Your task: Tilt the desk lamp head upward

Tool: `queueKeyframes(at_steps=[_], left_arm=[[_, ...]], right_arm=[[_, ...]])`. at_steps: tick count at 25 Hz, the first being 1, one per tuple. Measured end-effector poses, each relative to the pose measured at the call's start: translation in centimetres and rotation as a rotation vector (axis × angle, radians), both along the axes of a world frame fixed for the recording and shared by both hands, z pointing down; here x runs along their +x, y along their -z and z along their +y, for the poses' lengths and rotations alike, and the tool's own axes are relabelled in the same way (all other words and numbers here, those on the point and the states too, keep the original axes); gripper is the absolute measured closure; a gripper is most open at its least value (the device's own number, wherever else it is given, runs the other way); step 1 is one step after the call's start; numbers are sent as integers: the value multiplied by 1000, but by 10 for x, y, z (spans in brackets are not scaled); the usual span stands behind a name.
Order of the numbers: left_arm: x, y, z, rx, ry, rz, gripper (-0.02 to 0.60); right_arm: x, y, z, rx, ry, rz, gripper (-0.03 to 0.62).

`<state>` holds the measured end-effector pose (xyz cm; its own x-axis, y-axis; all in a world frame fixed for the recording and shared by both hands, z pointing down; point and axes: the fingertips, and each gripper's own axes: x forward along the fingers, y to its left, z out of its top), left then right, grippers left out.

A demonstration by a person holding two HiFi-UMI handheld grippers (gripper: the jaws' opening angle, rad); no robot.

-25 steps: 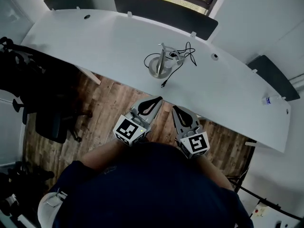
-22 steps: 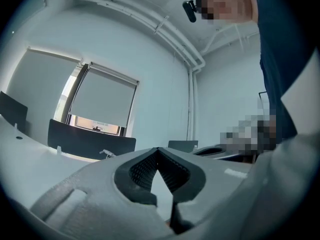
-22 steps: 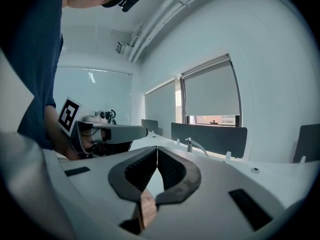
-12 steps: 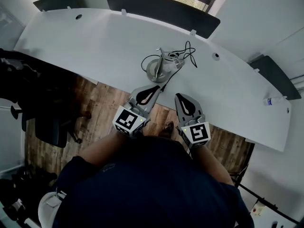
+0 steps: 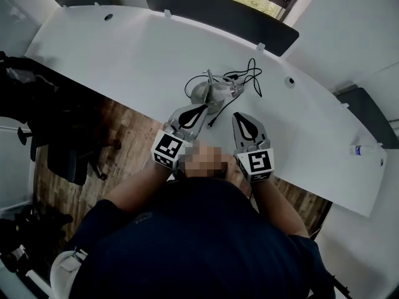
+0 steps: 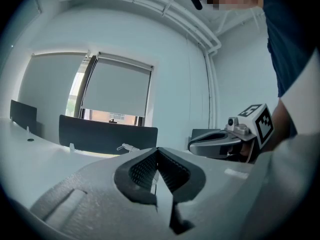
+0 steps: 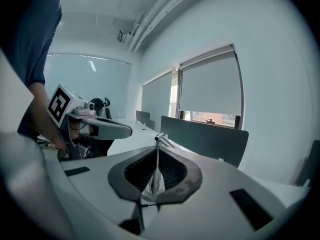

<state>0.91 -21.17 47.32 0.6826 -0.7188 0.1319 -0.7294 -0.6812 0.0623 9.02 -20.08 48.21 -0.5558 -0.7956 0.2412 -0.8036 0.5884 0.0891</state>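
A silver desk lamp [image 5: 211, 92] stands on its round base on the white curved desk [image 5: 124, 48], and a black cable [image 5: 246, 75] is coiled behind it. My left gripper [image 5: 199, 108] is shut and empty, just short of the lamp base on its near side. To the right, my right gripper [image 5: 244, 117] is also shut and empty, a little further from the lamp. In the left gripper view the left gripper [image 6: 157, 150] has its pads together, with the lamp head [image 6: 127, 147] beyond. The right gripper [image 7: 157, 149] points at the lamp [image 7: 161, 140].
Dark partition panels [image 5: 218, 14] line the desk's far edge. A black office chair [image 5: 68, 161] stands on the wooden floor at the left. A small water bottle [image 5: 361, 149] lies at the desk's right end. A window with a roller blind [image 6: 117, 91] is behind the desk.
Both grippers have moved forward from over the floor to over the desk's near edge, closer to the lamp. Their jaws stay together.
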Motion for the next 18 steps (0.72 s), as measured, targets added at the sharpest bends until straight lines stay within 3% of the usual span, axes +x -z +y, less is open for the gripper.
queueKeyframes(at_steps=[7,13,18], left_arm=[[3,-27,-33,-23,32,-73,575],[1,-51,-54,-54,41,-136,572],[0,-68,-70,-82,47,-169,499]], right_arm=[[7,-24,-36,-33,14,51,575],[9,-45,-64,-58,16,111,515],[10,-62,-85,-65,18,175,479]])
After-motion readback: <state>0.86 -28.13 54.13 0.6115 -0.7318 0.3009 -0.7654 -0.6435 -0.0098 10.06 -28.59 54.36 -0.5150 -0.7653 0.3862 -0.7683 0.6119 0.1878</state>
